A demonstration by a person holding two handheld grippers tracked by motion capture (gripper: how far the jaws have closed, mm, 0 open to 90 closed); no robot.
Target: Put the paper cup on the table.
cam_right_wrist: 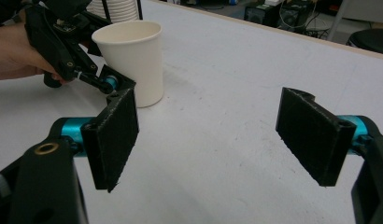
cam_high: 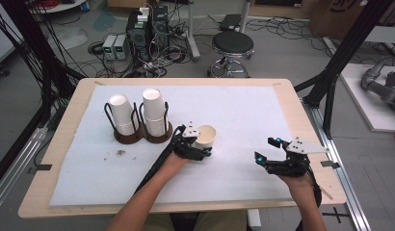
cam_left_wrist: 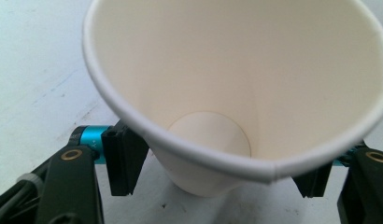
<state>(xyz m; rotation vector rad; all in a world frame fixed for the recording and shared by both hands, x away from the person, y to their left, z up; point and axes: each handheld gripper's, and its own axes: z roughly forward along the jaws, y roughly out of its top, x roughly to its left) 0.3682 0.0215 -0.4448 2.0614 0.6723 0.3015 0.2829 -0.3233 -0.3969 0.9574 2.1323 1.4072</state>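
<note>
A white paper cup [cam_high: 205,135] stands upright on the white mat [cam_high: 243,110], mouth up and empty inside [cam_left_wrist: 227,70]. My left gripper [cam_high: 200,143] reaches it from the near side, with one black pad on each side of its lower wall [cam_left_wrist: 220,172]. The pads [cam_left_wrist: 126,158] lie against the cup, so it is shut on it. In the right gripper view the cup [cam_right_wrist: 131,56] sits at the upper left with the left hand behind it. My right gripper [cam_high: 265,149] is off to the right near the front edge. It is open, with only bare mat between its pads [cam_right_wrist: 208,135].
A brown cup holder [cam_high: 140,134] with black wire loops stands left of the cup and carries two stacks of upturned white cups [cam_high: 121,113] [cam_high: 154,110]. A small dark stain [cam_high: 120,152] marks the mat. A stool [cam_high: 232,45] and cabling lie beyond the table's far edge.
</note>
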